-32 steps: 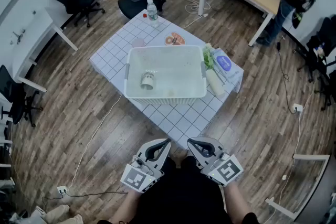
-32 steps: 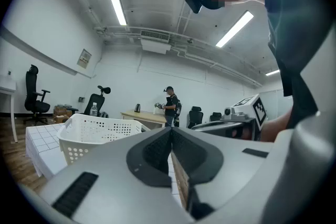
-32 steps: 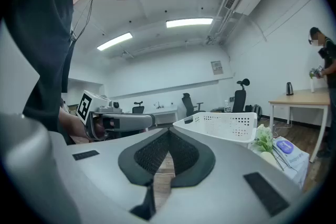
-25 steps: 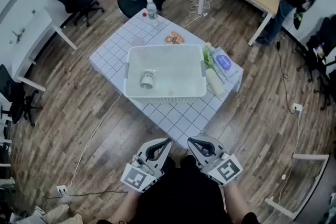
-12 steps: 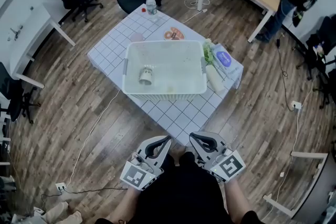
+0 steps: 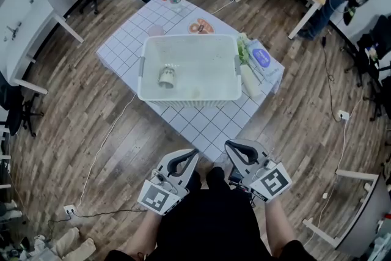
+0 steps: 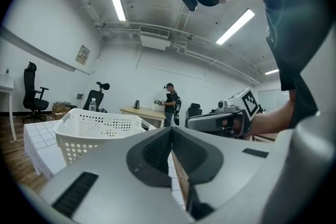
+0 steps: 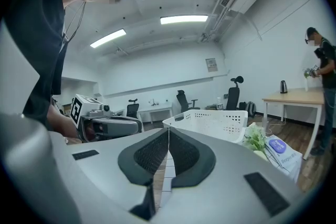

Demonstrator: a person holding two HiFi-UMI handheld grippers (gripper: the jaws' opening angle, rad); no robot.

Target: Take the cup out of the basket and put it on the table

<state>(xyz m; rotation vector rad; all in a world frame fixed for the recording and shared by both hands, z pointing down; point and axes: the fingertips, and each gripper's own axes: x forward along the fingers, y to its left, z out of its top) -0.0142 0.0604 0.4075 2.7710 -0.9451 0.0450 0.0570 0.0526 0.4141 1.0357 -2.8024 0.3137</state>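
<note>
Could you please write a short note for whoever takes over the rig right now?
Left claw: shut, empty, held short of the table.
Right claw: shut, empty, beside it.
Cup: on its side in the basket, left half in the head view.
Done: nothing; cup untouched.
Left: open a claw, reach in, grip the cup, set it on the table.

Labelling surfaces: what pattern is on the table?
The table is white with a thin dark grid; head view shows it best.
</note>
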